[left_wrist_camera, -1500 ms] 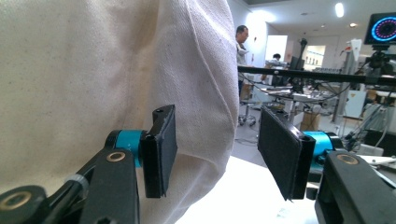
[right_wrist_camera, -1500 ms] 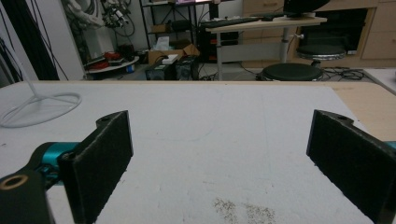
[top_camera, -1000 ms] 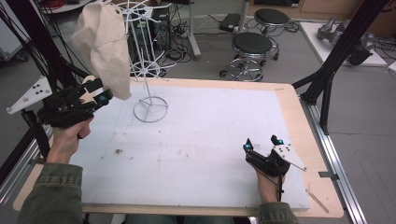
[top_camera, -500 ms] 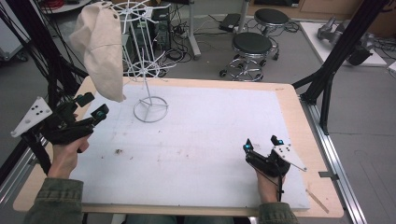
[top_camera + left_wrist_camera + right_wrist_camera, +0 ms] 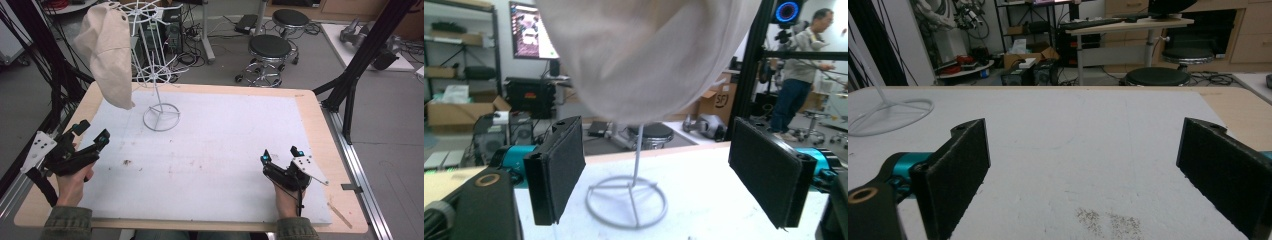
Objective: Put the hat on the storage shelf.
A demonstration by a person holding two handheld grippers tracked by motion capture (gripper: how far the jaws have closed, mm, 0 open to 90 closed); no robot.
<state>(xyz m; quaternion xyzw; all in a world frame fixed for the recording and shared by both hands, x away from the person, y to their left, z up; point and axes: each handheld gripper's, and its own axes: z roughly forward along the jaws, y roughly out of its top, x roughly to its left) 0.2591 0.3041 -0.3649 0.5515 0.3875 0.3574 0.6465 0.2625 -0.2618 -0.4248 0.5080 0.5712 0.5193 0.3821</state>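
Cream cloth cap (image 5: 107,55) hangs on the white wire stand (image 5: 159,85) at the worktop (image 5: 225,145) rear left; soft fabric, round wire base. Left tool (image 5: 90,136) near it, jaws just opened, nothing between. Right tool (image 5: 280,154) well apart, jaws spread, empty. Black stools (image 5: 270,47) behind.

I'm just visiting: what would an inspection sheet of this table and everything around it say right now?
Surface: white mat on a wooden table, with small brown specks.
Job's things: beige cap hanging on a white wire stand.
Clutter: nothing seen.
Grippers: left hand-held gripper open and empty, jaws just opened; right hand-held gripper open and empty.
Cables: tangle on the floor behind the table.
Surroundings: black stools, dark frame posts.
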